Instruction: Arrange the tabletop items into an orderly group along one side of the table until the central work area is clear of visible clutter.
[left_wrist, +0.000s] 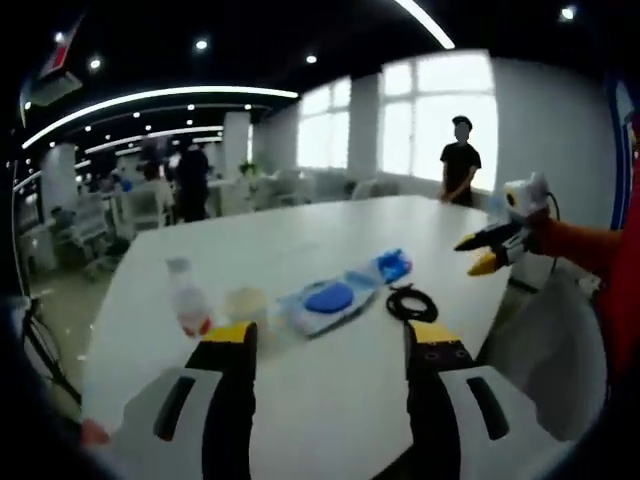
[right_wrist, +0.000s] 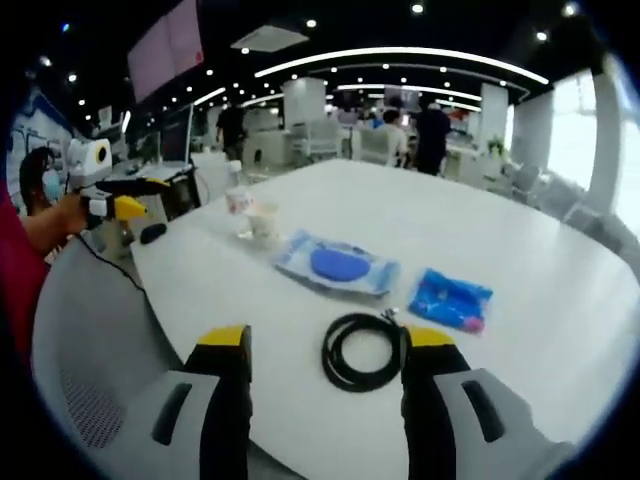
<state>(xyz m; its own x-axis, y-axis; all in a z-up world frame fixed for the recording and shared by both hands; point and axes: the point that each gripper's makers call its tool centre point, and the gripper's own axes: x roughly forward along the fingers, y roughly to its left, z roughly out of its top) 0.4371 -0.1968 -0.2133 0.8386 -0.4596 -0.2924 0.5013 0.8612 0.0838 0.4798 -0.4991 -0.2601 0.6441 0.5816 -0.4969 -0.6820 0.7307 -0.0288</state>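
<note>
On the white table (left_wrist: 340, 230) lie a small bottle with a red cap (left_wrist: 188, 297), a little clear cup (left_wrist: 245, 303), a clear bag holding a blue disc (left_wrist: 325, 300), a blue packet (left_wrist: 393, 265) and a coiled black cable (left_wrist: 411, 303). My left gripper (left_wrist: 330, 345) is open over the near edge, with nothing in it. My right gripper (right_wrist: 328, 350) is open too, just short of the cable (right_wrist: 362, 350). Beyond it are the blue packet (right_wrist: 451, 298), the bag (right_wrist: 337, 264), the cup (right_wrist: 262, 222) and the bottle (right_wrist: 237, 205).
A grey chair (right_wrist: 100, 350) stands at the table's edge. A person in black (left_wrist: 460, 160) stands at the far end, and others move among desks behind. The right gripper (left_wrist: 495, 250) hangs off the table's side, and the left gripper (right_wrist: 125, 205) is held out over the opposite edge.
</note>
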